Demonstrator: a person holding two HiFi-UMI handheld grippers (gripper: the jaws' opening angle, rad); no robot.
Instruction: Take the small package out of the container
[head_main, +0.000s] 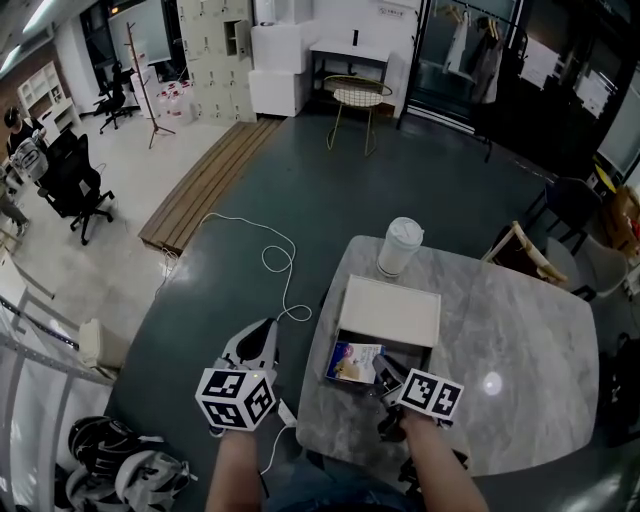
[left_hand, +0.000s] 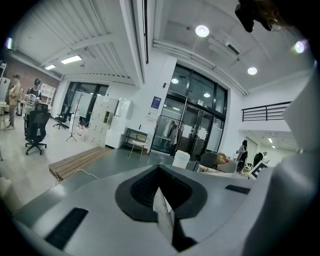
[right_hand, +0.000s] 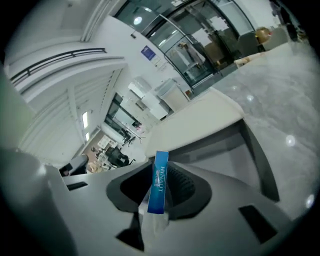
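The container (head_main: 345, 372) is a dark box with its white lid (head_main: 392, 310) folded back, near the front left of the marble table (head_main: 520, 350). My right gripper (head_main: 386, 376) hangs over the box's front right corner. In the right gripper view, my right gripper (right_hand: 157, 197) is shut on a small, narrow blue package (right_hand: 160, 180) that stands upright between the jaws. The box's dark wall (right_hand: 252, 150) and lid (right_hand: 200, 117) lie behind it. My left gripper (head_main: 262, 338) is off the table's left edge, over the floor, its jaws (left_hand: 162, 202) shut with nothing held.
A printed packet (head_main: 355, 362) lies inside the box. A white lidded cup (head_main: 399, 246) stands at the table's far left corner. A white cable (head_main: 275, 262) runs across the dark floor on the left. Chairs (head_main: 520, 252) stand by the table's far right side.
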